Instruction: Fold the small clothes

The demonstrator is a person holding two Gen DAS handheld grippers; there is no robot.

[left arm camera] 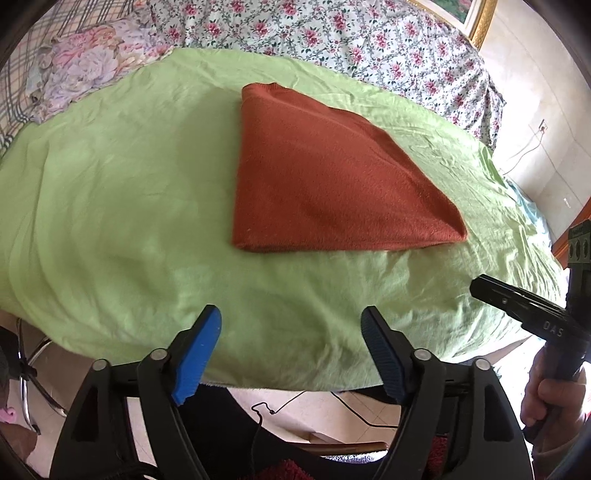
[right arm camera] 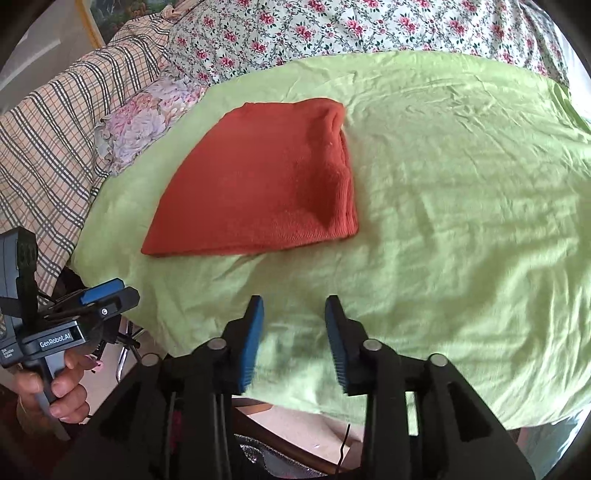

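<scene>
I have the rust-orange knitted garment (left arm camera: pixel 325 177) lying flat on the wrinkled light-green sheet (left arm camera: pixel 122 206), already folded into a rough triangle, at about twelve o'clock from both grippers and well apart from them. My left gripper (left arm camera: pixel 291 350) hangs over the near edge of the sheet with its blue-padded jaws spread and nothing between them. My right gripper (right arm camera: pixel 294 339) sits the same way, jaws apart and empty (its gap looks narrower than the left's).

The knit looks soft, light and limp, so I judge it will sag and drag against the sheet rather than hold its shape. I would pinch through all layers at a corner: the pointed tip at four o'clock in the left wrist view, or the ribbed thick edge (right arm camera: pixel 343 177) at three o'clock in the right wrist view. That edge bunches near its far end, so a shallow pinch may catch only the top layer.

Open sheet lies all around the garment, widest toward three o'clock in the right view. The floral bedding (right arm camera: pixel 369 29) rises at twelve o'clock, the plaid fabric (right arm camera: pixel 48 133) at nine, and the sheet drops off at six.
</scene>
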